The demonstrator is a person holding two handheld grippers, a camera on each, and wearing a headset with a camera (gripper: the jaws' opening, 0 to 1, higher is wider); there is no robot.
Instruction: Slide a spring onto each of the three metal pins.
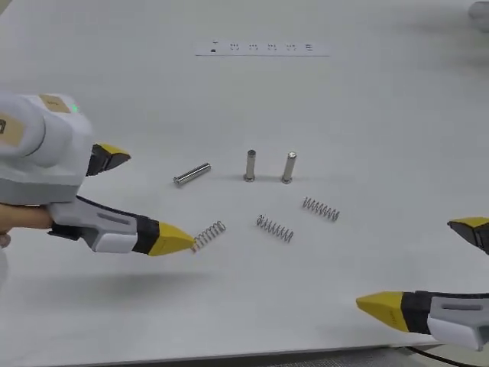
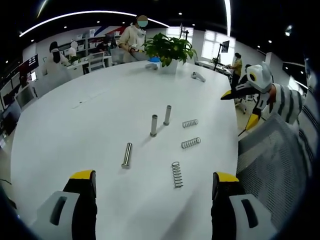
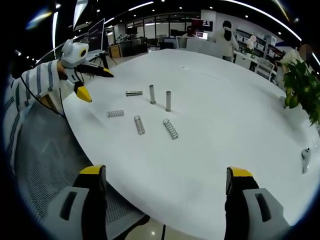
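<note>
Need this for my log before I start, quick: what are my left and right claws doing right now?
Left claw: open, holding nothing; a spring lies near one tip.
Right claw: open, holding nothing.

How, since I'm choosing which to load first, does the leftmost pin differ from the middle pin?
The leftmost pin lies flat on its side; the middle pin stands upright. The leftmost pin lies apart; the middle pin stands near the right pin. Both are bare metal, springless.
</note>
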